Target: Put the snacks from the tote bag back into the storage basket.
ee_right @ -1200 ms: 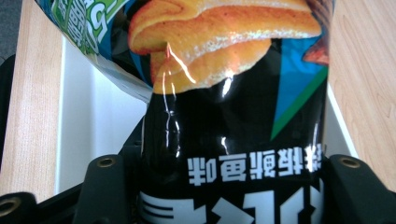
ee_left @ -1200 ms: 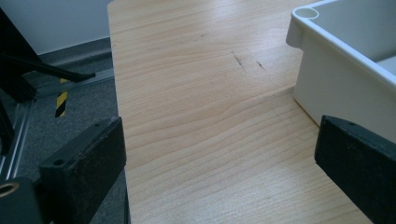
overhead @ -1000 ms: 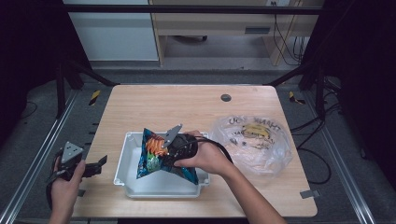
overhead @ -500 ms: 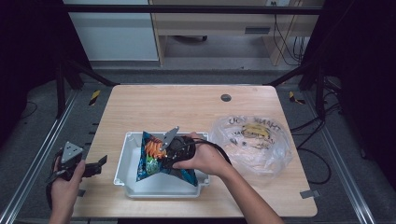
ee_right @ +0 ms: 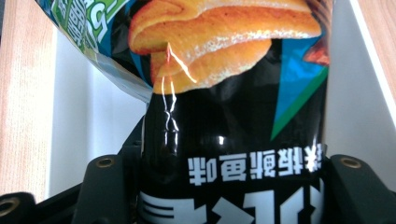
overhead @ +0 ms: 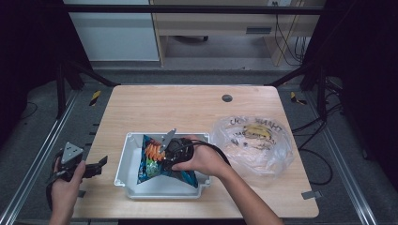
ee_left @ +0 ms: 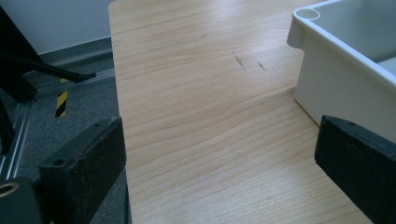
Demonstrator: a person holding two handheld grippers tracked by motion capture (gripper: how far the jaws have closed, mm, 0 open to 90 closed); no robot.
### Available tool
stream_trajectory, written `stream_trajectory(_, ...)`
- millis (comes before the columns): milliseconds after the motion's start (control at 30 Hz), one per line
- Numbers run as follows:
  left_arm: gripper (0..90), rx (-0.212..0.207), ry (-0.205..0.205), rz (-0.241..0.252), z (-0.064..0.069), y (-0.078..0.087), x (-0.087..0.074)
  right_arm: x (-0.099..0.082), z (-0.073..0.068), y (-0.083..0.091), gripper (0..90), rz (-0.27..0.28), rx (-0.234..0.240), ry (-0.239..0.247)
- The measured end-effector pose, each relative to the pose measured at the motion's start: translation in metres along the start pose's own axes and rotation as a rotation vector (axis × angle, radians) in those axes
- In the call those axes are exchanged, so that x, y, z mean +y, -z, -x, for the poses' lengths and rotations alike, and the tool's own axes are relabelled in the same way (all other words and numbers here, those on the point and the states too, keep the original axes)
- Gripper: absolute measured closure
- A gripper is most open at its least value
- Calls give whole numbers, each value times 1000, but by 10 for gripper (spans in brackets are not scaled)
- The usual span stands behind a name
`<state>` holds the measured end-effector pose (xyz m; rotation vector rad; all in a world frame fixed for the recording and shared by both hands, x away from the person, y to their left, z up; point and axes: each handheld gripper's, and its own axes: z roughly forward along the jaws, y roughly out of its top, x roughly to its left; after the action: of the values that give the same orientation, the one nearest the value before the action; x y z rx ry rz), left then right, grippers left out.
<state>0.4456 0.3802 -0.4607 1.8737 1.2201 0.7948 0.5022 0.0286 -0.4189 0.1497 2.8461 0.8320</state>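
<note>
Glossy black-and-blue crisp packet [overhead: 162,164] lies in white plastic tray [overhead: 123,161], long axis slanting across it | my right gripper [overhead: 172,149] straddles 1 end, jaws either side; clenched or not, I cannot tell | left gripper [overhead: 89,166] released, off table's [overhead: 187,108] left edge, farther away.
</note>
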Motion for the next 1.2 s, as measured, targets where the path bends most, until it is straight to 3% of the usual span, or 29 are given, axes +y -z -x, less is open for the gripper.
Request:
stream_trajectory(833,20,0,0,-1,0,0,0,2,-1,-10,381,-13,7,6)
stream_trajectory(1100,20,-1,-2,-3,0,0,0,2,-2,-7,209,-15,-8,-16)
stream_trajectory(1200,20,-2,-2,-3,0,0,0,2,-2,-5,189,-4,-9,-13)
